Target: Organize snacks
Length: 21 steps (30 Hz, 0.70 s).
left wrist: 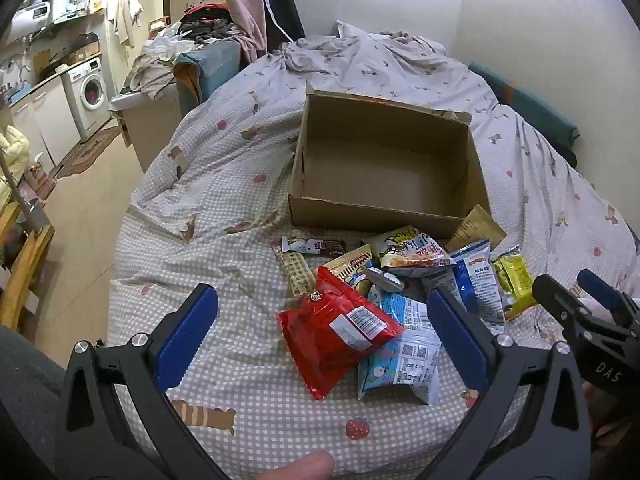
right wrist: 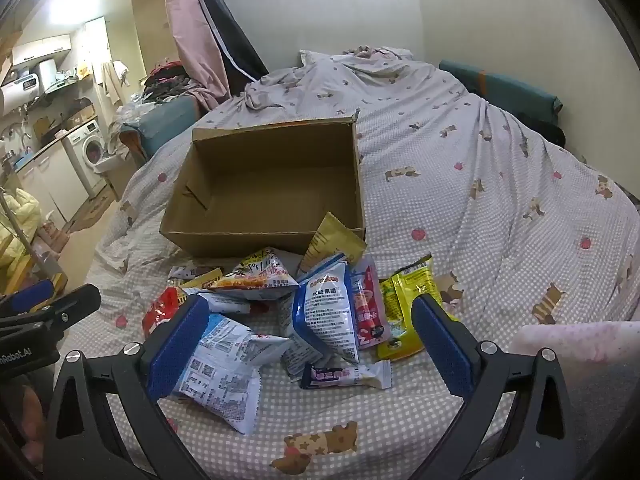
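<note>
Bed (left wrist: 224, 184) covered in a checked quilt with bear and strawberry prints. Cardboard box (left wrist: 384, 208) sat open on the quilt, nothing visible inside it. Snack pile (right wrist: 304, 308) lay on the quilt just in front of the box's near wall, all packets outside the box.

Left tongs (left wrist: 320, 336) were spread wide, pointing down at the pile, holding nothing. A red packet (left wrist: 340, 328) lay between the blue pads, with no pad pressing on it. Beside it, partly under its right edge, a pale blue-and-white packet (left wrist: 404, 364). Farther back: a brown bar (left wrist: 316, 245), a white bag with orange print (left wrist: 412, 250) leaning near the box wall, a yellow packet (left wrist: 516, 284) at the right.

Right tongs (right wrist: 296, 348) likewise wide open and empty, angled down over the pile. A blue-and-white bag (right wrist: 328, 312) stood between the pads; a small purple-and-white bar (right wrist: 346, 374) lay just in front of it. A tan packet (right wrist: 336, 240) leaned against the box's near corner. The left pad overlapped a white printed packet (right wrist: 224, 376) in the view; contact could not be told.

Washing machine (left wrist: 90, 90) stood in the kitchen area, well apart at the left.
</note>
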Each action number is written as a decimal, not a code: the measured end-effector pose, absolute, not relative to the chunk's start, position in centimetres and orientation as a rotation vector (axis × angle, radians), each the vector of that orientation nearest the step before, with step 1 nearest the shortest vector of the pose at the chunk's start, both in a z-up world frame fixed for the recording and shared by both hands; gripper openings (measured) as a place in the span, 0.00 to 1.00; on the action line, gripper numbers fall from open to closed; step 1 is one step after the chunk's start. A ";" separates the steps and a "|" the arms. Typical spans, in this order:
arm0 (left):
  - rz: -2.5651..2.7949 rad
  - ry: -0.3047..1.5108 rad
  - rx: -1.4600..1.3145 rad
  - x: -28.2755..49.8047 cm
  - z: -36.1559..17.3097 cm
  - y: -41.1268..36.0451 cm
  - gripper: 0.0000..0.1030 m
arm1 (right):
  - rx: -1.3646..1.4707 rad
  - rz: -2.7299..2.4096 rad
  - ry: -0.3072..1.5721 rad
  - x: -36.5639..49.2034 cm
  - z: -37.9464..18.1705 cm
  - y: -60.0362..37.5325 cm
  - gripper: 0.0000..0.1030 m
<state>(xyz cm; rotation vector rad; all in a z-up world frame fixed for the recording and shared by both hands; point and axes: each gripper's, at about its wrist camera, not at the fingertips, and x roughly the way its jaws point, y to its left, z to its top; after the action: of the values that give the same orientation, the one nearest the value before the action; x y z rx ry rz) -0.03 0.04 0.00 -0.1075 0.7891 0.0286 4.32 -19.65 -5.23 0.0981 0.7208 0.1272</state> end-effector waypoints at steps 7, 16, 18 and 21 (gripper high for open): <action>0.025 0.795 -0.096 -0.2 0.2 0.1 1.00 | 0.093 0.124 0.718 4.3 -5.2 -19.5 1.00; 0.031 0.793 -0.085 -0.1 0.4 0.0 1.00 | 0.091 0.125 0.722 4.2 -5.2 -19.4 1.00; 0.031 0.794 -0.083 -0.1 0.4 -0.1 1.00 | 0.090 0.126 0.723 4.3 -5.2 -19.4 1.00; 0.031 0.794 -0.082 -0.1 0.4 -0.1 1.00 | 0.090 0.124 0.722 4.2 -5.3 -19.4 1.00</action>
<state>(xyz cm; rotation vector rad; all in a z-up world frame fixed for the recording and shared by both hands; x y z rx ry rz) -0.08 -0.07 0.37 -0.0822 0.7938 0.0308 4.21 -19.45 -5.33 0.0905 0.7221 0.1243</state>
